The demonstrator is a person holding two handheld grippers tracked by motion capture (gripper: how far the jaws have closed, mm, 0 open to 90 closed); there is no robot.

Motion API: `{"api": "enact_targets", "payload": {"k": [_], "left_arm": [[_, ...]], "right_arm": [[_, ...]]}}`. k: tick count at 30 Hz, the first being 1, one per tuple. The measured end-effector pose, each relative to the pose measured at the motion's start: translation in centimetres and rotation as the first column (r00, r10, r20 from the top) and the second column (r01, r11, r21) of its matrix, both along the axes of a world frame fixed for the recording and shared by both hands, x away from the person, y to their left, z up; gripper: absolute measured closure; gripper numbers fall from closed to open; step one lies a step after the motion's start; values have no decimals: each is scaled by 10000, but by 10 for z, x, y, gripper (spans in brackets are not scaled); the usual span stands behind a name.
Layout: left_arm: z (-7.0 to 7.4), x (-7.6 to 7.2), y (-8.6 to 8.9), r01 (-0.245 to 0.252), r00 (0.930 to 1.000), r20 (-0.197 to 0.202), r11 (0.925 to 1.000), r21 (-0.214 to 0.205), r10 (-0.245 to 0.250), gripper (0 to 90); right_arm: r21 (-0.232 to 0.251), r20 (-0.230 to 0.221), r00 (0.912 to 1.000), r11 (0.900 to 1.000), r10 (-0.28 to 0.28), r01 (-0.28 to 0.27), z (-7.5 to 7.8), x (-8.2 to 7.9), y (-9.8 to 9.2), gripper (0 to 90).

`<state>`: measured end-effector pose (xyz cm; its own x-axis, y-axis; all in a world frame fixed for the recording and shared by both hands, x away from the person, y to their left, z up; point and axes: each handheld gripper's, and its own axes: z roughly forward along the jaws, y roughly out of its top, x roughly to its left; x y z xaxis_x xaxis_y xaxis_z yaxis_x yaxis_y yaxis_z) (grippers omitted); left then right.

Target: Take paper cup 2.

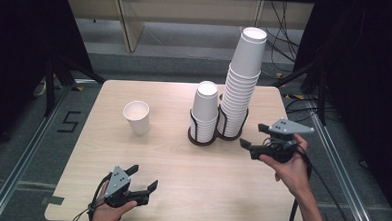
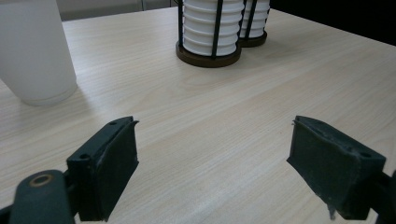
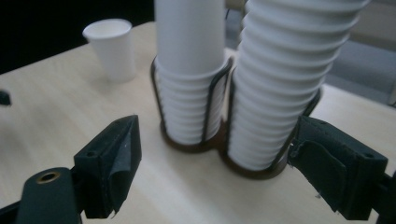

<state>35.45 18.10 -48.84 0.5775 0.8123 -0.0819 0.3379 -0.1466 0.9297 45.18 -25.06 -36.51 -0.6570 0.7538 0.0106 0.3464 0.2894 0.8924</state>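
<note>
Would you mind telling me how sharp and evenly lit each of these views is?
High view: table evenly lit, surroundings dark. Left gripper view: single cup overexposed and soft at close range. Right gripper view: tall stack slightly blurred; background dark on the left.

Single white paper cup (image 1: 136,117) upright, left of two cup stacks (image 1: 223,99) in black wire holder (image 1: 217,132).
</note>
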Motion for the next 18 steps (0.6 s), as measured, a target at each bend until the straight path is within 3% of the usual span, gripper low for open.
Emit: {"api": "enact_targets", "payload": {"k": [8, 10, 16, 17, 18], "left_arm": [[0, 1, -1, 133, 9999, -81, 9998, 142, -132, 146], [-1, 1, -1, 202, 9998, -70, 9997, 137, -201, 146], [-1, 1, -2, 275, 9995, -149, 9994, 232, -272, 147], [-1, 1, -3, 307, 9994, -154, 9992, 238, -303, 146], [-2, 1, -3, 361, 9993, -134, 9992, 195, -358, 147]], "right_arm": [[733, 808, 9948, 9957, -626, 567, 52, 28, -9, 156], [589, 984, 9932, 9967, -614, 558, 64, 34, -10, 155], [680, 878, 9917, 9938, -937, 879, 94, 55, -7, 156], [649, 1155, 9881, 9934, -1015, 944, 98, 59, -7, 156], [734, 992, 9895, 9924, -1054, 984, 101, 61, -5, 156]]}}
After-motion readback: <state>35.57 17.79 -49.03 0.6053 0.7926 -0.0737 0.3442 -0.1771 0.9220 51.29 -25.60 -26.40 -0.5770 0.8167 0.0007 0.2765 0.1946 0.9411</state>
